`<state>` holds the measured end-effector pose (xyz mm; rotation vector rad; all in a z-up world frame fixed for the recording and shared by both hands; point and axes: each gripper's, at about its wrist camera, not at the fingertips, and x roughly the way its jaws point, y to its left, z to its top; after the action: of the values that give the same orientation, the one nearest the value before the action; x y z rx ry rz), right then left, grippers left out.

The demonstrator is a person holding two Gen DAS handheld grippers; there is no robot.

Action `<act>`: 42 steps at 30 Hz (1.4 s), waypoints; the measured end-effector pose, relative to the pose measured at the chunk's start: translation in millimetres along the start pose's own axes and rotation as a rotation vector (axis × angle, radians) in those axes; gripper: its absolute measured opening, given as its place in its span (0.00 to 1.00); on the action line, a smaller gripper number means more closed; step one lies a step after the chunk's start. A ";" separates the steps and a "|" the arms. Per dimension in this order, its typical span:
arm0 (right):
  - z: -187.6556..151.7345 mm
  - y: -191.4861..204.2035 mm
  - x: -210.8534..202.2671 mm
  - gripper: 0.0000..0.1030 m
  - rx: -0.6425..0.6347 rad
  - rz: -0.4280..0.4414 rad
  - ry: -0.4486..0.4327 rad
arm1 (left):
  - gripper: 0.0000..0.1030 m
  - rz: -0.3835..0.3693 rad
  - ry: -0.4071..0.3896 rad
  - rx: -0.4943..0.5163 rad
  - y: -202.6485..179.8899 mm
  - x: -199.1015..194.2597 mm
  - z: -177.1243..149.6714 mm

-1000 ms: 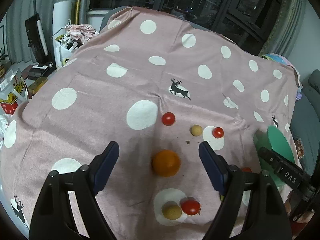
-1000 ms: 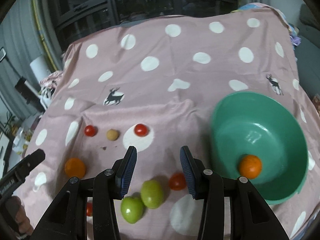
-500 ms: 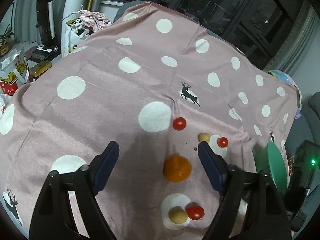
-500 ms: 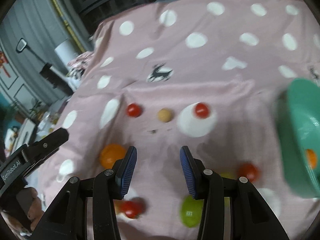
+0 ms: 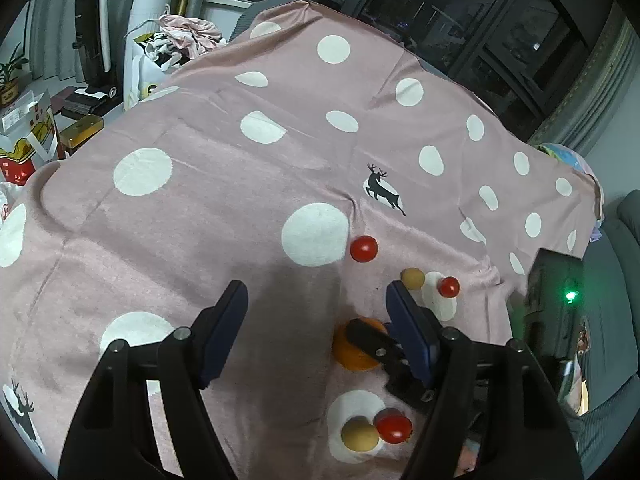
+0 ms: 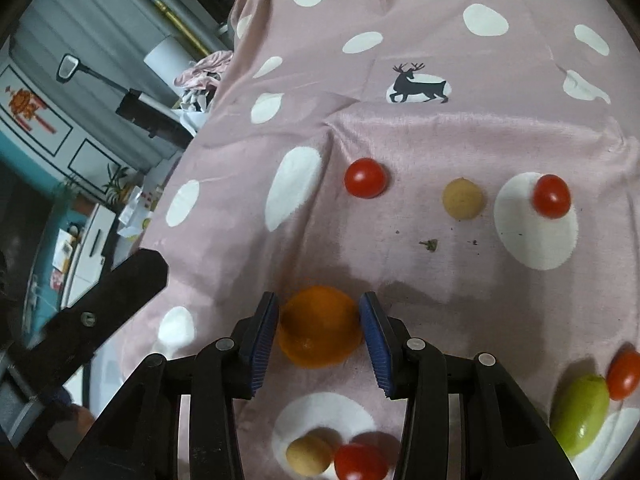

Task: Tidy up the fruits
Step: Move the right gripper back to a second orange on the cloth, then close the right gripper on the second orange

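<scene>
An orange [image 6: 320, 330] lies on the pink spotted cloth [image 6: 440, 128] between the blue pads of my right gripper [image 6: 320, 332]; the pads stand at its sides with slight gaps, still open. The orange also shows in the left wrist view [image 5: 354, 354], partly behind the right gripper's finger. My left gripper [image 5: 316, 320] is open and empty, hovering to the left of the orange. Red tomatoes [image 6: 365, 178] [image 6: 552, 196], a tan round fruit [image 6: 463, 199], another tan fruit [image 6: 308, 454] beside a tomato [image 6: 360, 462], and a green fruit [image 6: 580, 414] lie around.
The left gripper's finger [image 6: 100, 312] reaches in at the left of the right wrist view. The cloth's left edge drops to a cluttered floor with bags and boxes [image 5: 24, 148]. A sofa [image 5: 616, 320] stands at the right. The green bowl is out of view.
My right gripper swung left from the bowl and came down around the orange. The left gripper drifted left and back a little; it stays open.
</scene>
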<state>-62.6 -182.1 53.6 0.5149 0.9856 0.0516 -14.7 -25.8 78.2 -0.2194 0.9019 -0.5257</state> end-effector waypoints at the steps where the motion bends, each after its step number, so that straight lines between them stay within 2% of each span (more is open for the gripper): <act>1: -2.0 -0.8 0.9 0.44 0.002 0.011 0.003 | 0.69 -0.001 0.003 0.002 -0.6 1.0 0.0; 8: -6.5 -7.1 -8.8 0.42 0.031 0.026 -0.003 | 0.68 -0.009 0.011 0.027 -6.6 2.5 -3.6; 10: -6.7 -12.4 -17.8 0.34 0.044 0.023 -0.016 | 0.68 -0.015 0.014 0.031 -8.4 3.1 -4.3; 11: -6.6 -15.3 -22.7 0.23 0.051 0.031 -0.023 | 0.68 -0.018 0.018 0.035 -10.1 3.9 -5.1; 12: -7.3 -20.3 -29.9 0.19 0.060 0.038 -0.027 | 0.67 -0.019 0.023 0.044 -12.2 5.1 -6.0; 15: -10.0 -30.6 -34.6 0.19 0.051 -0.026 -0.016 | 0.65 -0.022 0.035 0.064 -17.2 8.5 -8.4; 17: -12.6 -40.1 -33.8 0.19 0.092 -0.032 -0.003 | 0.59 -0.029 0.047 0.063 -19.1 10.4 -9.8; 19: -11.5 -46.1 -33.9 0.19 0.123 -0.028 0.002 | 0.46 -0.038 0.058 0.068 -20.8 12.2 -11.4; 22: -6.8 -48.2 -41.4 0.19 0.135 -0.022 -0.051 | 0.36 -0.060 0.088 0.087 -24.7 16.9 -14.4; 26: -1.8 -55.1 -42.8 0.22 0.180 0.073 -0.065 | 0.35 -0.076 0.141 0.104 -31.3 23.7 -19.6; 30: 3.3 -55.7 -36.1 0.29 0.194 0.109 -0.053 | 0.34 -0.070 0.183 0.127 -39.6 30.6 -26.8; 34: 7.8 -54.5 -25.8 0.32 0.216 0.185 -0.026 | 0.35 -0.059 0.214 0.160 -47.5 37.5 -32.5; 36: 7.4 -54.0 -21.3 0.37 0.222 0.201 -0.004 | 0.35 -0.043 0.227 0.171 -50.3 41.5 -35.3; 39: 6.5 -52.4 -17.4 0.37 0.218 0.215 0.020 | 0.35 -0.013 0.228 0.182 -52.2 44.3 -38.1; 42: 5.9 -51.9 -11.6 0.37 0.228 0.239 0.041 | 0.35 -0.016 0.228 0.174 -51.5 45.2 -38.1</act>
<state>-74.1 -233.2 42.6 0.8427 0.9714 0.1659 -39.7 -91.9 44.3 -0.0082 1.0699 -0.6491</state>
